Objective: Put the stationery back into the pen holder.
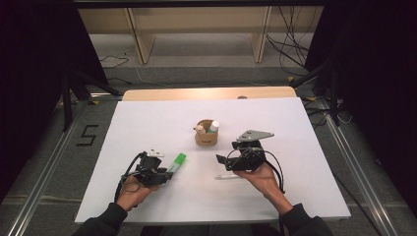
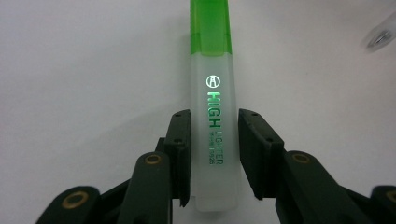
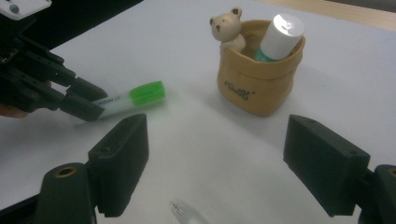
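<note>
Green-capped and frosted in the barrel, the highlighter (image 2: 213,126) lies on the white bench (image 1: 147,123) at the person's left, its cap pointing away from the hand and towards the middle. The left gripper (image 2: 214,154) has its jaws closed onto the barrel, one pad on each flat side, near the blunt tail end rather than at the middle.

That hold is the first risk, as I judge it. Gripped so far back, the long capped end hangs out in front, and on a lift the smooth plastic could pivot between the pads and droop, or slide out altogether. If the cap end dips it may catch the rim of the tan pouch-shaped holder (image 1: 206,135) instead of dropping inside.

The holder itself looks light and soft. It stands beyond the highlighter, well apart from it, with a small bear figure (image 3: 227,29) at its edge and a white-capped tube (image 3: 280,37) already leaning inside. A push from the side could tip it or knock the tube askew, and the room left in it is not generous.

Nearer the person, the right gripper (image 3: 215,163) hangs with its jaws wide apart and nothing between them, just above a clear pen (image 1: 227,176) lying on the bench. A careless sweep by either hand could send that pen rolling.
</note>
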Demonstrator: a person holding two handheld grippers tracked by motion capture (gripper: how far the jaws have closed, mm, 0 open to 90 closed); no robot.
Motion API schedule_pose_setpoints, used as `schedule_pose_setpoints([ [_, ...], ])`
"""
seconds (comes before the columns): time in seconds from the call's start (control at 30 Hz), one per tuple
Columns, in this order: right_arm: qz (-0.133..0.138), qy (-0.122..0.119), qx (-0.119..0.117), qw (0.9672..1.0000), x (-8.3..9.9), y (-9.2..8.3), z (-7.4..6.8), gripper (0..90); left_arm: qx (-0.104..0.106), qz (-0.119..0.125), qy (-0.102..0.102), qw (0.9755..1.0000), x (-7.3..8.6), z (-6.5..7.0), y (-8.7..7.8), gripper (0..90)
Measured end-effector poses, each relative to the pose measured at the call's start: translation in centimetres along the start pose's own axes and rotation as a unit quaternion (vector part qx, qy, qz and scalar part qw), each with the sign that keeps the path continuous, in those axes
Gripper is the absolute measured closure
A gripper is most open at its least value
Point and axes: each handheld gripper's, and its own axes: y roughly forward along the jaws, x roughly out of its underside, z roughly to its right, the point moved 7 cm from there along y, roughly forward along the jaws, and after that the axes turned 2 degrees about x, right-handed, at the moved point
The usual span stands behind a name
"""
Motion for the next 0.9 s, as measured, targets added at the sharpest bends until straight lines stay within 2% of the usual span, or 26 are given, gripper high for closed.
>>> schedule_pose_setpoints([
  [0.13, 0.003, 0.007, -0.011, 0.9999, 0.0, 0.1, -0.4, 23.2, 0.01, 0.031, -0.002, 0.9995, -0.6, 0.3, -0.6, 65.8],
  [0.27, 0.001, 0.011, -0.014, 0.9998, 0.2, 0.3, -0.9, 23.1, 0.013, 0.056, 0.005, 0.9984, -1.1, 1.0, -0.9, 65.8],
  [0.43, 0.006, 0.032, -0.033, 0.9989, 0.4, 0.6, -1.5, 22.9, 0.018, 0.081, 0.011, 0.9965, -1.5, 1.8, -1.3, 65.8],
  [0.63, 0.009, 0.052, -0.052, 0.9973, 0.5, 0.9, -2.1, 22.9, 0.022, 0.115, 0.019, 0.9929, -2.0, 2.8, -1.7, 65.8],
  [0.77, 0.012, 0.052, -0.057, 0.9969, 0.4, 1.1, -2.5, 23.1, 0.028, 0.133, 0.024, 0.9904, -2.2, 3.7, -1.8, 65.8],
  [0.9, 0.017, 0.062, -0.068, 0.9956, 0.3, 1.3, -2.9, 23.9, 0.031, 0.148, 0.032, 0.988, -2.4, 4.6, -1.8, 65.8],
])
